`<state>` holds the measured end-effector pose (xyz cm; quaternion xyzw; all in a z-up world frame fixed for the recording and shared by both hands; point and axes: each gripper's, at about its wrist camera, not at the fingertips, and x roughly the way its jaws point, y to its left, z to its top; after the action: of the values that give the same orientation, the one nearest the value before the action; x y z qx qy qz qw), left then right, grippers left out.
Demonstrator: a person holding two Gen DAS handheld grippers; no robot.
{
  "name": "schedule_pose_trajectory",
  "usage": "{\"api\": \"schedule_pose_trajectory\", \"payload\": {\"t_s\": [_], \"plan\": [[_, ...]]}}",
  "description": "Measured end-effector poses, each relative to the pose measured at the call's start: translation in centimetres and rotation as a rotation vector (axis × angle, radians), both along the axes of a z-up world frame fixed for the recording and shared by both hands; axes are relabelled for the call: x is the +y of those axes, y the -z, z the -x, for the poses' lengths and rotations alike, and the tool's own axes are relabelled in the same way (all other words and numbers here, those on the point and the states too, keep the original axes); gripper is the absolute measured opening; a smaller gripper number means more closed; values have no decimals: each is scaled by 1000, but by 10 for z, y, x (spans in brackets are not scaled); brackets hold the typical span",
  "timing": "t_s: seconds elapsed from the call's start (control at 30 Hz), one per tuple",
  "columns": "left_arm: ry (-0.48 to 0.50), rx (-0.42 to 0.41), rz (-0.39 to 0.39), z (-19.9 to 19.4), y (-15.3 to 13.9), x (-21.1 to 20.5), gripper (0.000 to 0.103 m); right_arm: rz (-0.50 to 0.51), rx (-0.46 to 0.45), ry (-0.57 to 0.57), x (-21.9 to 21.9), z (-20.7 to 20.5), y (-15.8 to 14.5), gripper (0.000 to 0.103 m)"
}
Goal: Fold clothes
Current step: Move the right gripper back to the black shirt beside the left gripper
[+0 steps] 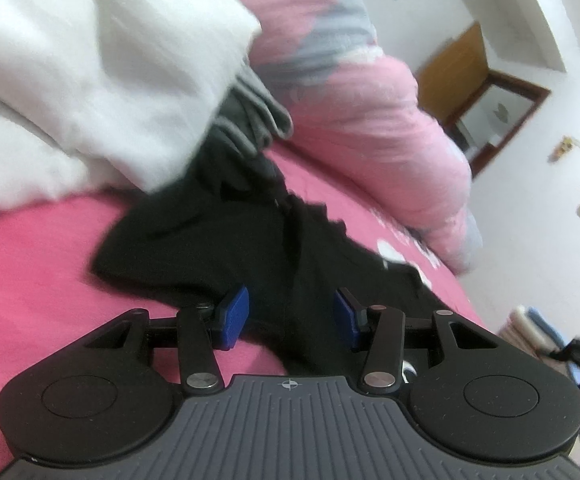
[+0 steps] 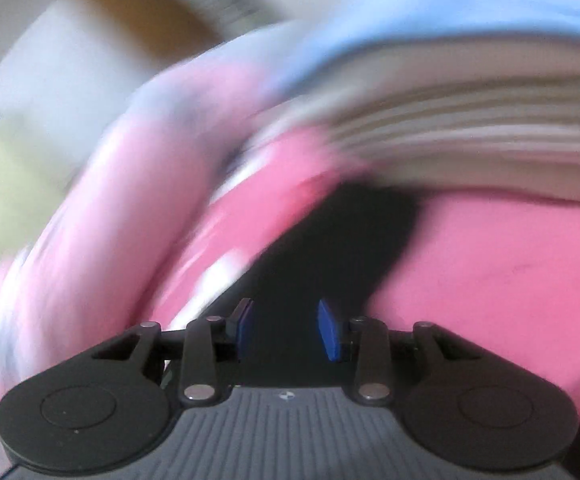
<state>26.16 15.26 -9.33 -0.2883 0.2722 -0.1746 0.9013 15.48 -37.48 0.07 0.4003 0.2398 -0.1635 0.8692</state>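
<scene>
The black garment lies spread on the pink bed sheet, crumpled, its near part running down toward the camera between the fingers of the left gripper. Beyond it, a pale pink quilt with grey patches is heaped along the far side of the bed, and a stack of white folded cloth sits at the left with a grey garment tucked under its edge, touching the black one's far end.

In the right wrist view, much blurred, the same black garment stretches across the sheet toward a striped, blue-topped stack, with the quilt curving at the left.

The left gripper is spread wide, blue pads apart above the black fabric, gripping nothing. The right gripper is likewise spread, its pads apart over the dark cloth; whether they touch it I cannot tell.
</scene>
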Motion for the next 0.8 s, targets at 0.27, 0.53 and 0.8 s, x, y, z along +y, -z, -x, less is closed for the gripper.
{"api": "schedule_pose_trajectory", "payload": {"t_s": [0.27,0.53,0.8], "plan": [[-155,-20,-202,2,-11,8,49,275,-53,-833,224,-111,-9,38],[-244,40,-226,-4,-4,19,49,307,-3,-1082,356,-198,42,37],[-239,45,-219,-6,-4,20,57,450,-7,-1178,401,-220,64,1]]}}
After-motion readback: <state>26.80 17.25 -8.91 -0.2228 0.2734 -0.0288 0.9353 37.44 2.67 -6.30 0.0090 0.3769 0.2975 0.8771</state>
